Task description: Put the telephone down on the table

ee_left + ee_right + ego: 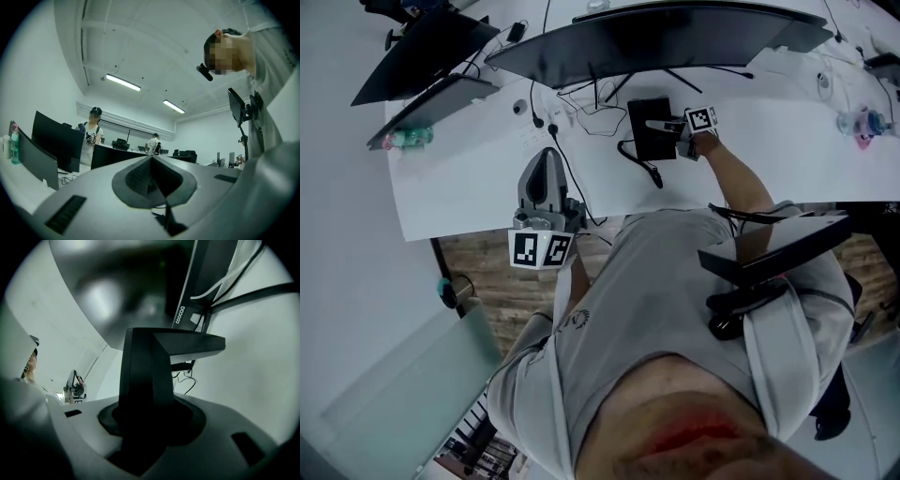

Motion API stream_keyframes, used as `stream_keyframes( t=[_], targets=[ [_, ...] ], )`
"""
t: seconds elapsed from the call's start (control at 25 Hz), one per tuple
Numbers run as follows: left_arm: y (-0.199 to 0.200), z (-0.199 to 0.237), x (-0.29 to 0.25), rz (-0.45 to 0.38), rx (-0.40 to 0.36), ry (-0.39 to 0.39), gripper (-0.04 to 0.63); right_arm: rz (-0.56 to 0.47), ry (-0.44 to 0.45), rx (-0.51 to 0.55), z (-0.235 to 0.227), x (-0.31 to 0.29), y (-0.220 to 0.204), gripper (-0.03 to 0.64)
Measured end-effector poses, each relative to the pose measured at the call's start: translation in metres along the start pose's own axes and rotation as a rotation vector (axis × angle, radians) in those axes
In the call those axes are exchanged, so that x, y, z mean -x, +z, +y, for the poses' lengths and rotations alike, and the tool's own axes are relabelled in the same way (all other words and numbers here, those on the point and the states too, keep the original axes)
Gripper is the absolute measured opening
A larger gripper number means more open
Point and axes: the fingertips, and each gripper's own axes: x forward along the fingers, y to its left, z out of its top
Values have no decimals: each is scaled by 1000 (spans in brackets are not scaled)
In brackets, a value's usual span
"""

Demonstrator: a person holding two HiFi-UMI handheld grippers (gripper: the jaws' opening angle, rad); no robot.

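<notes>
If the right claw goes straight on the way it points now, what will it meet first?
The right claw is shut on the black telephone, which fills its line. Beyond that, the loose cables under the monitor seem next, but depth is unclear.

Premises were an open-plan office: long white table (pixel 469 183) carrying monitors (pixel 56 140) and cables (pixel 591 98), ceiling strip lights (pixel 123 82), people (pixel 93 136) at further desks (pixel 110 159).

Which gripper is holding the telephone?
The right gripper, clamped on the black telephone near the monitor; the left gripper is shut and empty.
</notes>
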Motion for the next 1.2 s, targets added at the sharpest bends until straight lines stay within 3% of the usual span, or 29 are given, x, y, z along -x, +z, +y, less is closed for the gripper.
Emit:
stream_keyframes(
  t=[0.08,0.16,0.4,0.76,1.0,1.2],
  targets=[
    [-2,-1,0,17,-7,-6,9,-10,-23,-55,-8,1,-5,163],
    [-3,-1,0,36,-17,-13,9,-18,39,-53,-6,-5,-9,163],
    [2,-1,-5,44,-28,6,9,104,-46,0,-41,0,-20,163],
    [-8,-4,-11,67,-24,12,9,193,-8,-95,-51,-2,-20,173],
    [-5,-10,-22,34,-16,-13,9,164,-103,-133,-62,2,-21,242],
    [3,-13,-23,10,-28,-16,9,121,-225,-90,-71,12,-11,278]
  ],
)
